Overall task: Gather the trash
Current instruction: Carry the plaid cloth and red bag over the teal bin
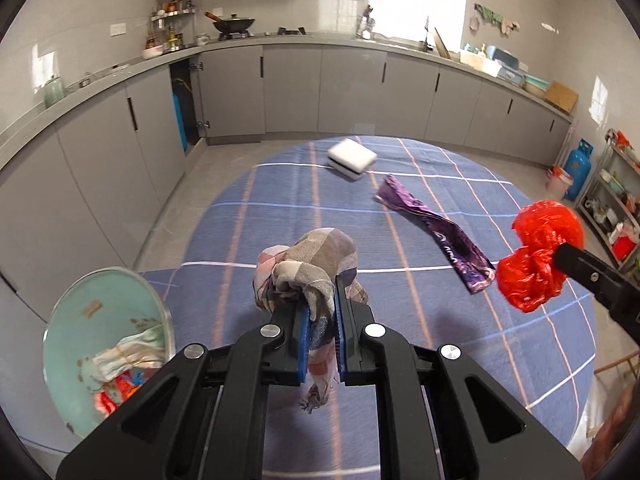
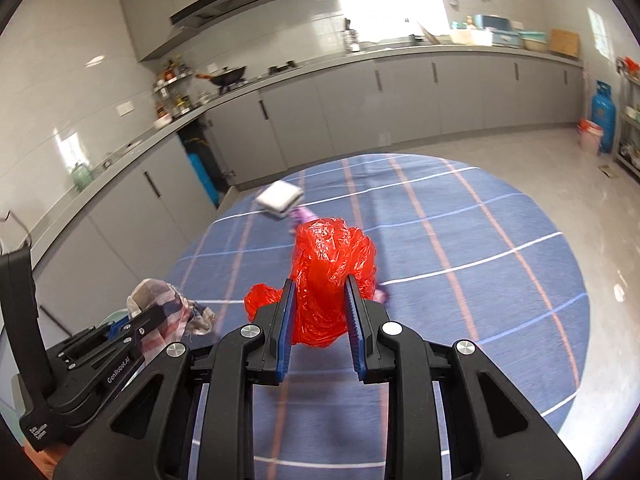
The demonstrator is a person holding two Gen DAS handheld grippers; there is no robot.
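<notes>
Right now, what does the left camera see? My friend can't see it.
The left gripper squeezes a checked cloth above a blue plaid table. A green bin with trash is at left, the right gripper holds a red plastic bag, and a purple wrapper lies beyond.

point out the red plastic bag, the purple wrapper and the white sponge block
red plastic bag [image 2: 332, 276]: right wrist view, crumpled middle between the fingers
purple wrapper [image 1: 436, 232]: left wrist view, middle of the strip
white sponge block [image 1: 352, 156]: left wrist view, top face

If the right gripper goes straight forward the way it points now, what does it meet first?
Probably the purple wrapper on the table. The right gripper, shut on the red plastic bag, points along it toward the white box; depth is unclear.
</notes>
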